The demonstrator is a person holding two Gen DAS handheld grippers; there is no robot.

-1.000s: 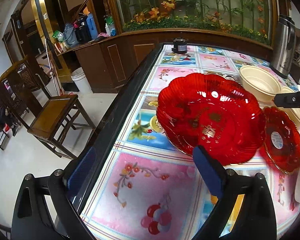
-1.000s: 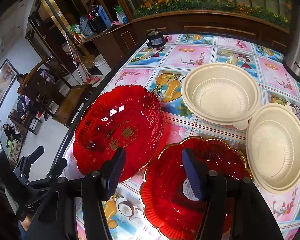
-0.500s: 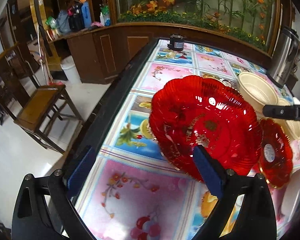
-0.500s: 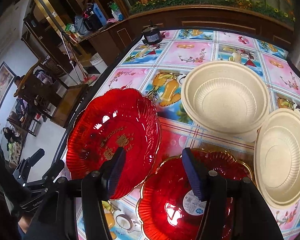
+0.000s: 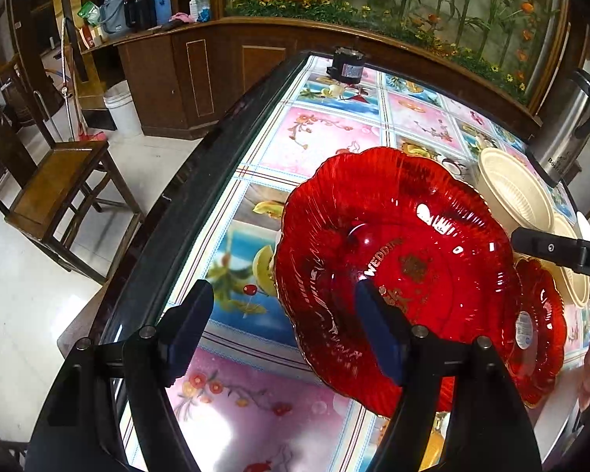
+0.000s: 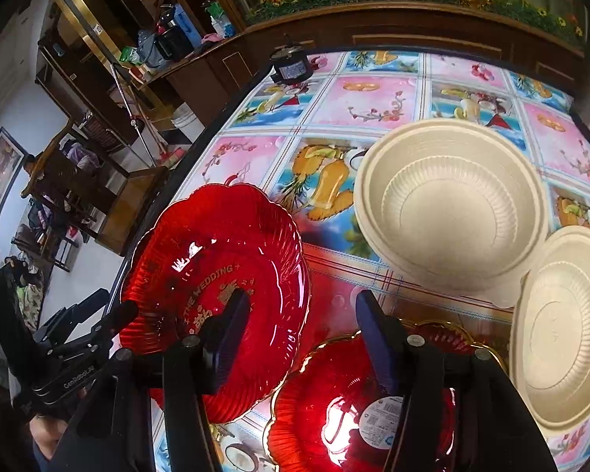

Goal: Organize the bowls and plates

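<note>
Both grippers have advanced over the red plates, fingers narrowing since a second ago. Left gripper (image 5: 283, 326) straddles the large red plate (image 5: 393, 259)'s rim, closing, pads not yet pressing; right gripper (image 6: 299, 334) closes empty between it and the small red plate (image 6: 334, 413). Risk, in my judgement: a glossy, fluted rim near the bench (image 5: 318, 133) edge could slip or tip.

2 wrist views, angled down, shared table (image 5: 314, 137)

Small red plate (image 6: 334, 413): near side hidden behind the right gripper's fingers (image 6: 377, 338).
Second cream bowl (image 6: 566, 334): cut off by the right picture edge.
Steel kettle (image 5: 566, 126): partly cropped.
</note>
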